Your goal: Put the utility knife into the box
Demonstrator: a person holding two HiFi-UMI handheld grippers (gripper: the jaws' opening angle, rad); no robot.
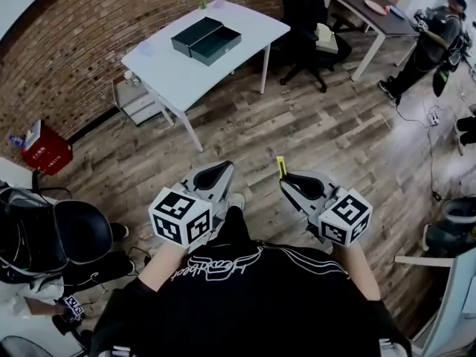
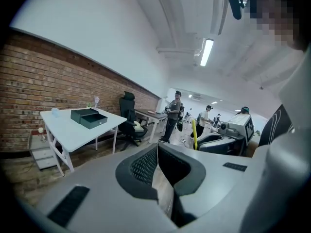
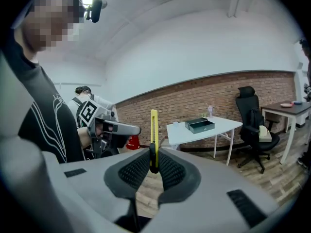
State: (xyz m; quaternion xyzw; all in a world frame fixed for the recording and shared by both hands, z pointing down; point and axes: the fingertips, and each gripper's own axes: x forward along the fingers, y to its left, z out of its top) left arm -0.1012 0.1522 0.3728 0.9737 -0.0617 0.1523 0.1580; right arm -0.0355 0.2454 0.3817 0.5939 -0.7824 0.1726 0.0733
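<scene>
"Brick-walled room, white table (image 1: 186, 73) at the head view's upper left, dark box (image 1: 206, 40) on it. Where's the utility knife (image 3: 154, 125)?"

"Pinched upright in the right claw (image 3: 154, 152), well apart from the box. The head view shows only its yellow tip. The left claw (image 2: 158, 145) is pressed together."

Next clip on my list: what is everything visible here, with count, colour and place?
utility knife: one, yellow, upright between the right gripper's jaws
box: one, dark green, two halves side by side on the table
table: one, white, by the brick wall
drawer unit: one, white, under the table
office chair: one, black, between table and desk
desk: one, dark top, far right
crate: one, red, on the floor at left
bystander: one, dark clothes, beside the desk
left gripper: one, grey, jaws together, empty
right gripper: one, grey, shut on the utility knife
</scene>
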